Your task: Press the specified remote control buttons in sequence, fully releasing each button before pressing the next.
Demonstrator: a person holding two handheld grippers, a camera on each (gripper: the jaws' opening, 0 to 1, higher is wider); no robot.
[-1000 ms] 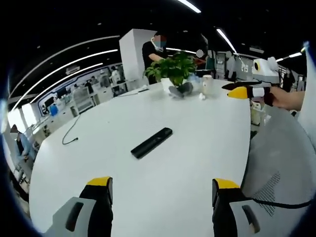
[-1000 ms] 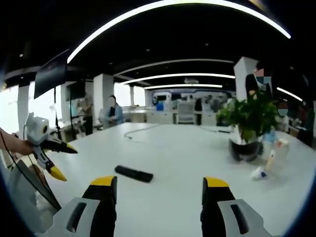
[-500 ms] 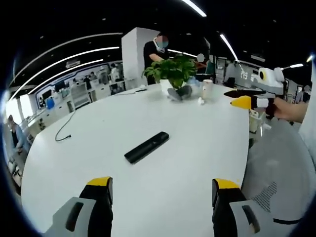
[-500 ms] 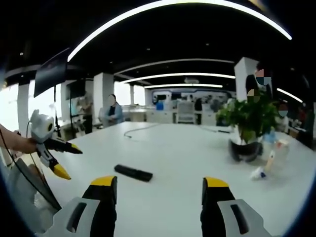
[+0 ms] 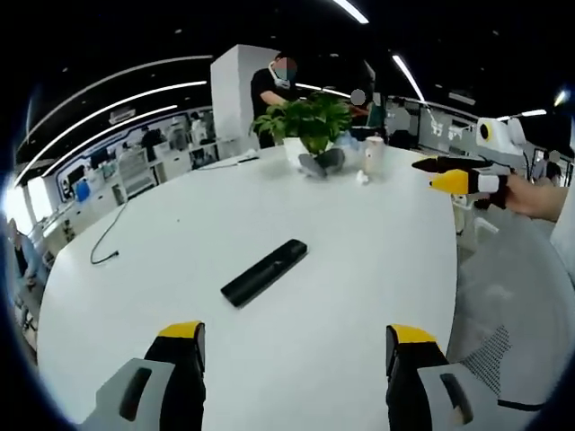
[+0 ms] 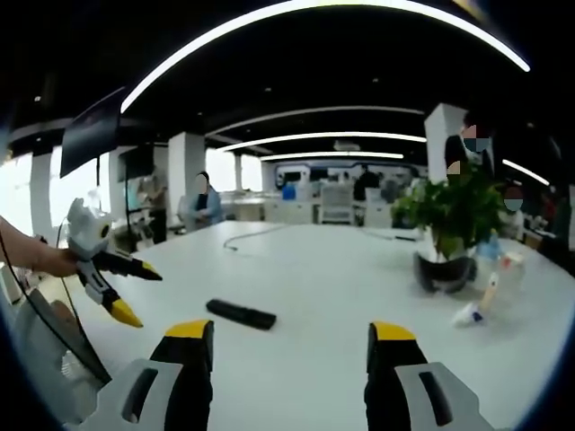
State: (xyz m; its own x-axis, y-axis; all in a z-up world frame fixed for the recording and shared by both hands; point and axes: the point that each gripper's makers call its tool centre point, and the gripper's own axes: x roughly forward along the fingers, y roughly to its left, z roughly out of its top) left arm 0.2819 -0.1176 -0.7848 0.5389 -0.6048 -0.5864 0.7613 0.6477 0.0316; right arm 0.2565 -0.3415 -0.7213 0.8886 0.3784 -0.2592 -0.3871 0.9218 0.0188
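Left gripper view: left gripper (image 5: pixel 296 355) hangs above the near edge of the white table (image 5: pixel 359 242), jaws spread wide with nothing between them, yellow tips apart. The black remote control (image 5: pixel 263 271) lies flat on the table, well in from every edge, long axis running diagonally; nothing touches it. The right gripper (image 5: pixel 446 172) enters from the right, held in a person's hand (image 5: pixel 539 196), off the table's right edge and well apart from the remote; its two yellow-tipped jaws stand parted, empty.

At the far edge of the table: a potted plant (image 5: pixel 307 126) in a white pot, with a dark rounded object just beside its base (cannot tell what it is), and a small pale cup (image 5: pixel 373 154) near it. A thin cable (image 5: pixel 103 244) trails across the table toward its left edge. A person stands behind the plant.

Right gripper view: right gripper (image 6: pixel 289 359) is over the near edge of the table (image 6: pixel 341 269), jaws wide, holding nothing. The remote control (image 6: pixel 240 313) lies flat, ahead and slightly left of the jaws, clear of both. The left gripper (image 6: pixel 130 290) comes in from the left, off the table's left edge, jaws open. The plant (image 6: pixel 449 220) stands near the table's right edge, with small white items just beside it (too small to identify). A seated person is beyond the far edge.
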